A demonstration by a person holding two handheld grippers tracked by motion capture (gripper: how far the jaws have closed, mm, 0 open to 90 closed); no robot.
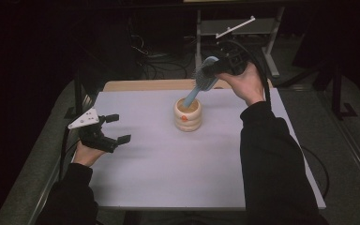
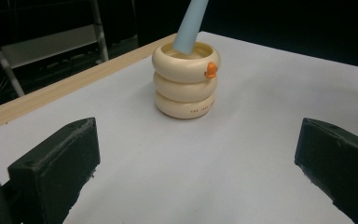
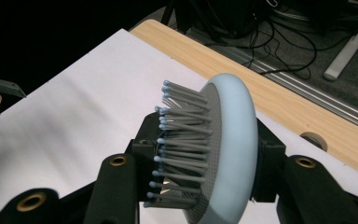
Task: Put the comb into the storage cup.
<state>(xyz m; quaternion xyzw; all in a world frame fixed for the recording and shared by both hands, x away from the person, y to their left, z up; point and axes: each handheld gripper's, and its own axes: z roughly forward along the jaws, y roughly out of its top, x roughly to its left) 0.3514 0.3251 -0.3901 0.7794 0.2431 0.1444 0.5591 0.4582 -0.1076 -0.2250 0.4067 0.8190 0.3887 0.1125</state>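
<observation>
Right gripper view puts us closest to the work: our right claw (image 3: 205,196) is pinched on the head of one pale blue hairbrush (image 3: 223,149), one jaw on the bristle side and one on the smooth back, with the bristles pointing off to the claw's left. Beyond the claw lies the white counter (image 3: 84,102), its wooden edge behind it.

From the high view, the brush (image 1: 201,84) slants down and away from the right claw (image 1: 215,70), handle first, into one cream holder (image 1: 188,114) shaped like three stacked rings with a small orange mark on its side. The handle tip has already entered the mouth of the holder, which stands below and to the left of the claw. We judge the placing well along but not finished: the head is not yet let go, and whether the handle has reached the bottom we cannot tell. What seems left is to lower, release and draw back.

Our left claw (image 1: 114,128) hovers spread and empty, well apart from the holder (image 2: 186,79), which sits straight ahead of its jaws.

The count: one brush, one holder, two claws.
</observation>
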